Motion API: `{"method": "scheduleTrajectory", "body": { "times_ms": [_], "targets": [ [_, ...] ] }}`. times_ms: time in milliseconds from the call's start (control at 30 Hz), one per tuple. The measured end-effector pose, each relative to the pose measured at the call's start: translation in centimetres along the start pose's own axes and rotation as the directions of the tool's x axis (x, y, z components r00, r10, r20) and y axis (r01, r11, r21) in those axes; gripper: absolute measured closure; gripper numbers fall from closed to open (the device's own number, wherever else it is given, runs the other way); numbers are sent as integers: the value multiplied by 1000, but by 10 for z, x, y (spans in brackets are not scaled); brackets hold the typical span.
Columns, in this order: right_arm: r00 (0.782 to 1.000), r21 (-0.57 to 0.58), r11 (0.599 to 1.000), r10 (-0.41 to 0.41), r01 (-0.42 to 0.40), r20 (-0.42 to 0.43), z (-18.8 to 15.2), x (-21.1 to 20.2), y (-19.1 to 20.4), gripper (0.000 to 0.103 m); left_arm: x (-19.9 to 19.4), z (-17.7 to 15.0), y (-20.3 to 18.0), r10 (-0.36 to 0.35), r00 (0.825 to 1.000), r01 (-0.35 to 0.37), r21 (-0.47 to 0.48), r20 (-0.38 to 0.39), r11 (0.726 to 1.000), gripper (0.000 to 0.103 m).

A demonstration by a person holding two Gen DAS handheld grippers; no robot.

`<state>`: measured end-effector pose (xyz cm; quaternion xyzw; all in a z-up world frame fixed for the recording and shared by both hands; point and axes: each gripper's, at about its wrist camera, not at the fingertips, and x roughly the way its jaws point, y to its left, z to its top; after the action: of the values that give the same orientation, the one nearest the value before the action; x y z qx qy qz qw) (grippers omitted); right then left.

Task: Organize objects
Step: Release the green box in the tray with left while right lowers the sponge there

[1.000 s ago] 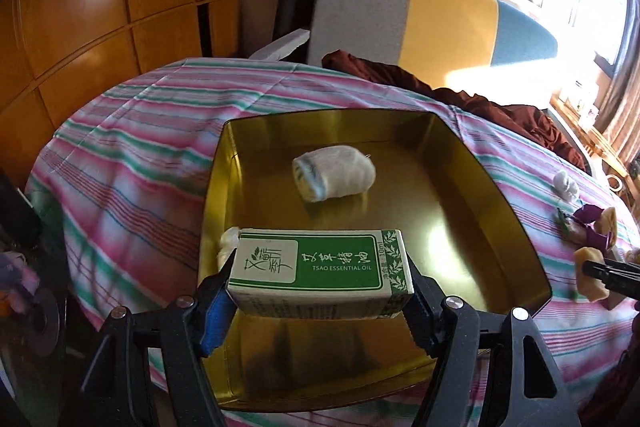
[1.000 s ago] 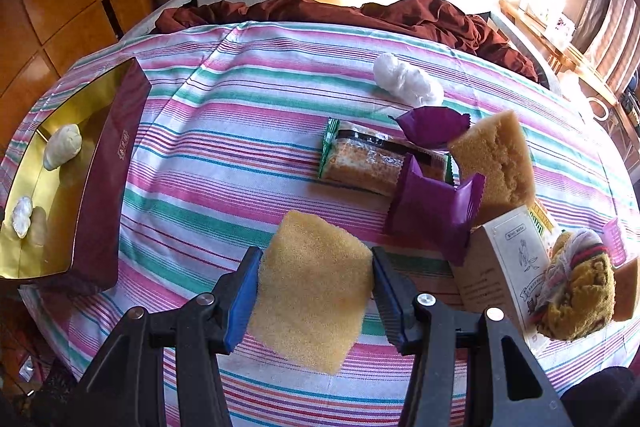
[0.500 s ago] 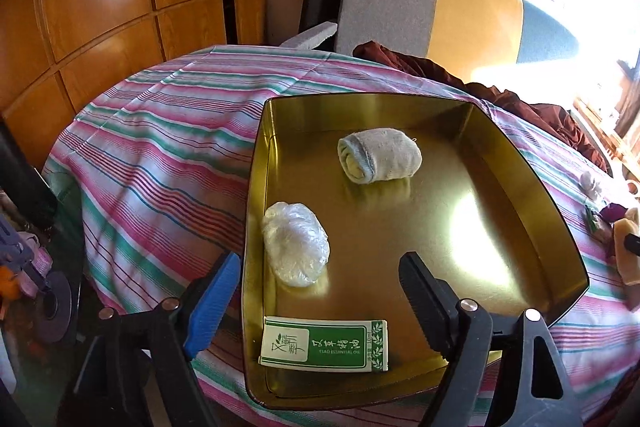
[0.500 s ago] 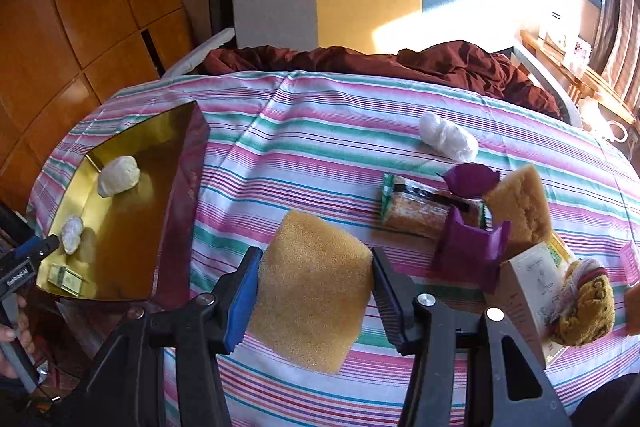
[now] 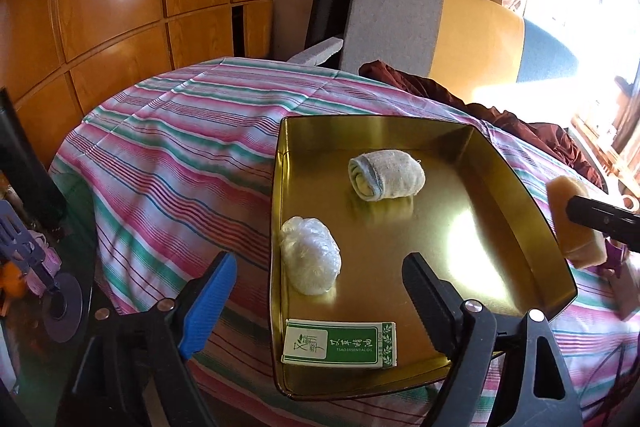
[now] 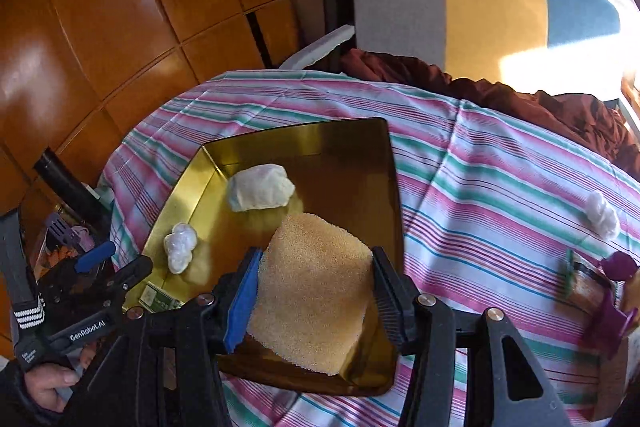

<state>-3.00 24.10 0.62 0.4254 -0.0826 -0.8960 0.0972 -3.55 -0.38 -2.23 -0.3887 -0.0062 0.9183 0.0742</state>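
A gold metal tray [image 5: 516, 195] sits on a round table covered with a pink, green and white striped cloth [image 5: 180, 155], close to the table's near edge. Inside the tray, a green and white essential-oil box [image 5: 340, 343] lies flat against the near rim, toward the near left corner. Just beyond it, along the left rim, rests a crumpled clear plastic bundle [image 5: 310, 261]. A rolled grey-white cloth [image 5: 386, 175] lies nearer the tray's far rim. The left gripper [image 5: 320, 291] hangs over the tray's near left corner with its jaws spread wide; they have just been opening, and nothing is pressed between them, the box lying apart below. The right gripper [image 6: 316, 291] pinches a tan sponge [image 6: 312, 291] between its pads, held in the air above the tray's near right part. On the cloth toward the table's right edge lie a white wad [image 6: 602, 215] and, nearer, a purple wrapper [image 6: 618, 265] beside a partly hidden snack packet [image 6: 576, 281]. A person's hand [image 6: 48, 385] grips the left gripper's handle.
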Motion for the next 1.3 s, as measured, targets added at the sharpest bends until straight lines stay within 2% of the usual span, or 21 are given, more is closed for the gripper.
{"method": "scheduleTrajectory", "body": {
  "times_ms": [167,300,333,400,467,667,833,1300],
  "targets": [
    [996,13,998,64,-63,-60,15,39,26,46,-2,0,11,5,1000,-5,-28,3,1000,17],
    [985,43,988,152,-149,-77,25,61,44,42,-3,-2,23,21,1000,-21,-54,6,998,17],
    [982,49,985,170,-167,-80,26,64,48,40,-3,-3,26,26,1000,-25,-61,6,998,16],
    [978,59,981,189,-185,-89,26,69,53,23,-3,-5,33,37,999,-36,-74,6,997,17],
    [977,59,980,193,-188,-92,25,70,56,20,-3,-6,39,46,999,-46,-86,1,995,17],
    [991,20,992,124,-123,-60,18,52,54,20,-4,-7,46,59,998,-58,-104,4,993,17],
    [998,-7,998,56,-56,-11,13,29,48,20,-8,-5,36,55,998,-54,-75,19,996,16],
    [997,-50,996,-67,70,49,-7,-9,23,20,-18,2,7,38,998,-38,-1,40,999,13]
  ]
}}
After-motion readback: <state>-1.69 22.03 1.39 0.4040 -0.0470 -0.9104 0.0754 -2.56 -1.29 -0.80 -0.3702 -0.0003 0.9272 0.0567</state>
